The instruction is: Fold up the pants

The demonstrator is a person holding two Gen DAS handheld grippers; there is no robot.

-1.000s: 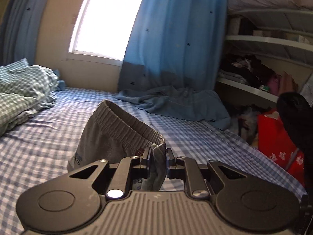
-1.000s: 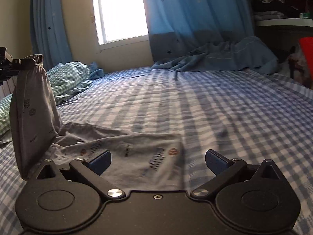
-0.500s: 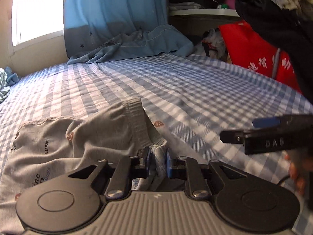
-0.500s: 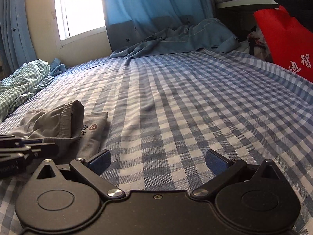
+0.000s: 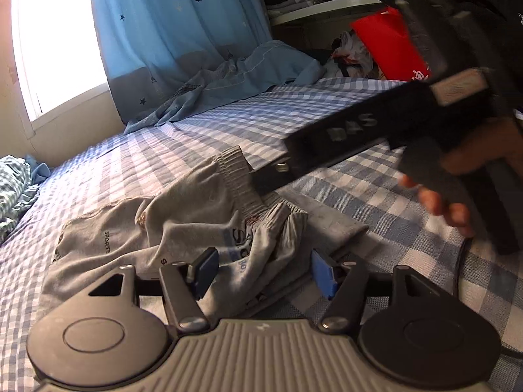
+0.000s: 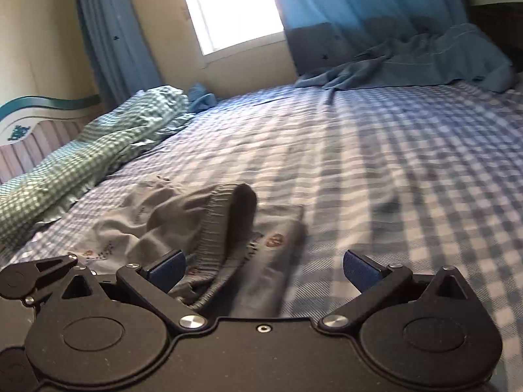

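Grey printed pants (image 5: 183,215) lie bunched on the blue checked bed sheet (image 5: 343,121), waistband folded over the legs. My left gripper (image 5: 264,274) sits low over their near edge. Its jaws are opening, with a fold of the waistband loose between the blue pads (image 5: 206,272), which stand apart from the cloth. My right gripper (image 5: 261,179) reaches in from the right, held by a hand (image 5: 451,202), its tip by the raised waistband. In the right wrist view the right gripper (image 6: 264,269) is wide open, the pants (image 6: 196,215) lying just ahead and to its left.
A green checked blanket (image 6: 81,156) is heaped along the left of the bed by a headboard (image 6: 29,121). A blue curtain (image 6: 408,62) spills onto the far edge under the window. A red bag (image 5: 389,49) and cluttered shelves stand at the right.
The left gripper came down to the bed with the waistband, then its jaws spread and let the cloth go. The right gripper swung left, bringing the pants in front of it.
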